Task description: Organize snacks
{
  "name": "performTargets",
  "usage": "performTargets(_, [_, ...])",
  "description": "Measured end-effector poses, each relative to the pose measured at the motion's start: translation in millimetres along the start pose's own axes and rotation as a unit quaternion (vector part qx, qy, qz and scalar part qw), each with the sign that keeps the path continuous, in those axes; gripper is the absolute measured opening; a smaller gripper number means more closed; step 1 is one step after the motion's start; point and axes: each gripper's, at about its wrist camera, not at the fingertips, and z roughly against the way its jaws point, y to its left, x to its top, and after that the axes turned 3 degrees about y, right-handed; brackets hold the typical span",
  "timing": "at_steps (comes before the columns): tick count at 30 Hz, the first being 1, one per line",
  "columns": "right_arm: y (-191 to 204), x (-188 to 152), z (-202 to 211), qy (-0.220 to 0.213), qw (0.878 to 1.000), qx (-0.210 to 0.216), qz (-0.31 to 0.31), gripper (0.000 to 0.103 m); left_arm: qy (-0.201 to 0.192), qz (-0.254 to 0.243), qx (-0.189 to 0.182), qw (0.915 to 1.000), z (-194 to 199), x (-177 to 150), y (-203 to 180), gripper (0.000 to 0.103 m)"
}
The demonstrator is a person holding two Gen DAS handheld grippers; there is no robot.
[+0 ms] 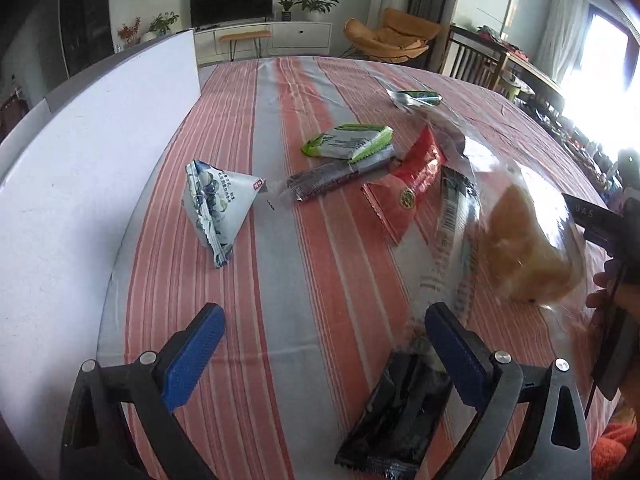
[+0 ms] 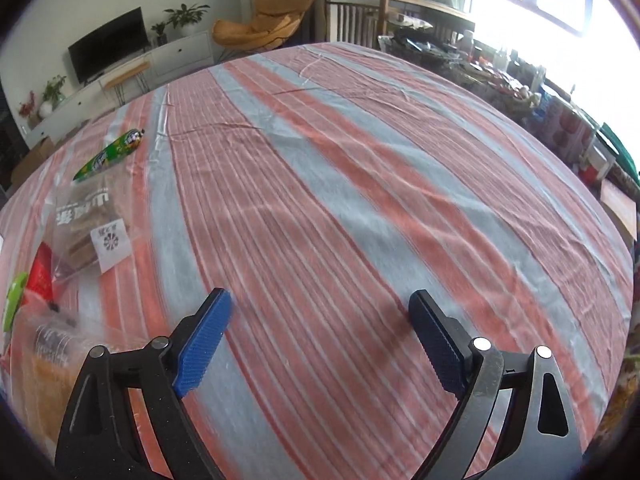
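Striped red-and-grey tablecloth [image 2: 360, 200] covers the table; TV [image 1: 232, 0], plants and an orange chair [image 1: 392, 36] stand beyond its far edge. Snack packets [image 1: 348, 142] cluster mid-table, near the white box [image 1: 100, 140] at the left edge. Left gripper [image 1: 320, 344] and right gripper [image 2: 320, 336]: both spread, empty.

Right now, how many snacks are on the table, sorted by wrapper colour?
Green: 2, packet, sausage
Clear bread bags: 2
Black: 1
Dark bar: 1
Red: 1
Blue-white: 1
Total: 8

Snack packets [image 1: 347, 142] scattered on striped tablecloth [image 1: 304, 264].
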Motion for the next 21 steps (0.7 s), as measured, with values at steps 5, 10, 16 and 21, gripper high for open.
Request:
performTargets(5, [-3,4,-2,0.001,1.000,0.010,0.009,0.098,-0.002,-0.002,0.032,0.9995,-9,6,0,0.103])
performTargets(10, [-2,5,-3,0.002,1.000,0.007,0.011,0.098,0.003,-0.015,0.049,0.9987,-12,6,-5,0.103])
performTargets(16, [-2,5,-3,0.002,1.000,0.007,0.011,0.098,0.002,-0.015,0.048,0.9987,-11,5,-5,0.103])
performTargets(21, [-1,6,-3,0.002,1.000,0.007,0.011,0.098,0.003,-0.015,0.048,0.9987,-11,5,-5,0.103])
